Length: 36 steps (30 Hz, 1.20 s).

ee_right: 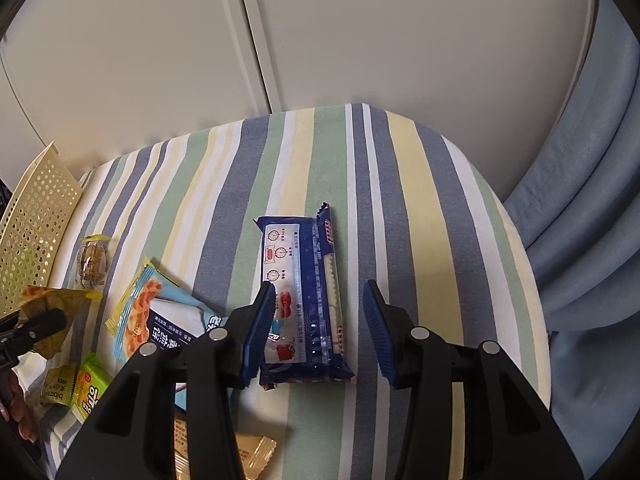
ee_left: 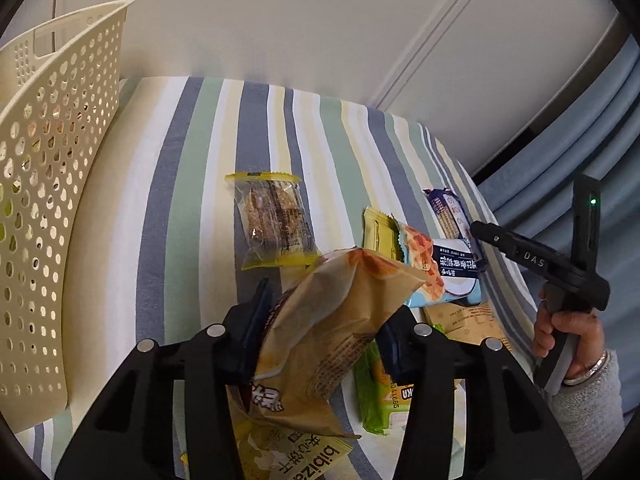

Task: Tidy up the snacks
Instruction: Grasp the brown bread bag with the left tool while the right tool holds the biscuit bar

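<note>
My left gripper [ee_left: 324, 332] is shut on a tan crinkled snack bag [ee_left: 340, 320], held above the striped cloth. A cream perforated basket [ee_left: 48, 208] stands to its left. A clear yellow-edged bar packet [ee_left: 276, 220] lies ahead, with a light blue coconut packet [ee_left: 444, 276] and a dark blue biscuit pack [ee_left: 450, 210] to the right. My right gripper [ee_right: 320, 316] is open, its fingers on either side of the dark blue biscuit pack [ee_right: 304, 300] lying on the cloth. The left gripper [ee_right: 36, 328] with the tan bag [ee_right: 52, 304] shows at the left edge.
A green packet [ee_left: 380, 392], a small yellow packet [ee_left: 378, 232] and a brown flat packet [ee_left: 464, 320] lie near the pile. A hand [ee_left: 568, 336] grips the right tool's handle. Blue curtain [ee_right: 592, 200] hangs at right; pale cabinet doors [ee_right: 240, 40] stand behind the table.
</note>
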{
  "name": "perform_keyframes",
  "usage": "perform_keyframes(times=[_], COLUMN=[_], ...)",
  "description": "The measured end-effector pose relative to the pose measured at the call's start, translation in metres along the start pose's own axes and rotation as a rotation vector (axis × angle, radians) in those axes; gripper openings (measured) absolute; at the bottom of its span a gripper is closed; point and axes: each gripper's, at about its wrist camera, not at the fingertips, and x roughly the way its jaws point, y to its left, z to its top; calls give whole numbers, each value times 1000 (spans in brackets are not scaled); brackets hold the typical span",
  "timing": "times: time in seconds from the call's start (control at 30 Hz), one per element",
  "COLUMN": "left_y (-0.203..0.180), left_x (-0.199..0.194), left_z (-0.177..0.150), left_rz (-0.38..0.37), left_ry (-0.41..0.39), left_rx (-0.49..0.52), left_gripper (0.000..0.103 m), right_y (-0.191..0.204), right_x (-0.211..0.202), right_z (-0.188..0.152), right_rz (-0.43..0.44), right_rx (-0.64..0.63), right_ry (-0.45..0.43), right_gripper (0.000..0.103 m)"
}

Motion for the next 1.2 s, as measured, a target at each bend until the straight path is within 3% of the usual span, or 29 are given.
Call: perform_keyframes(times=[0.23,0.63,0.73,0.9,1.2], left_y=[-6,-12,-10,-11,-7], left_x=[-32,-86,-84,-55,12], left_z=[6,14,14,8,-9], left_rz=[-43,-35,-37,-12,65], left_ry=[-89,-217,-193,-88,119], left_rx=[8,46,53,70,138], left_gripper=[49,48,49,74,77], right_y=[2,26,26,22,16], right_x=[14,40,39,34,31], right_z=[11,17,15,11,9], right_rz=[-21,-69,-71,-60,-42], right_rx=[2,-63,-63,-54,-47], right_ry=[30,96,91,92,99], right_gripper=[46,46,46,44,44])
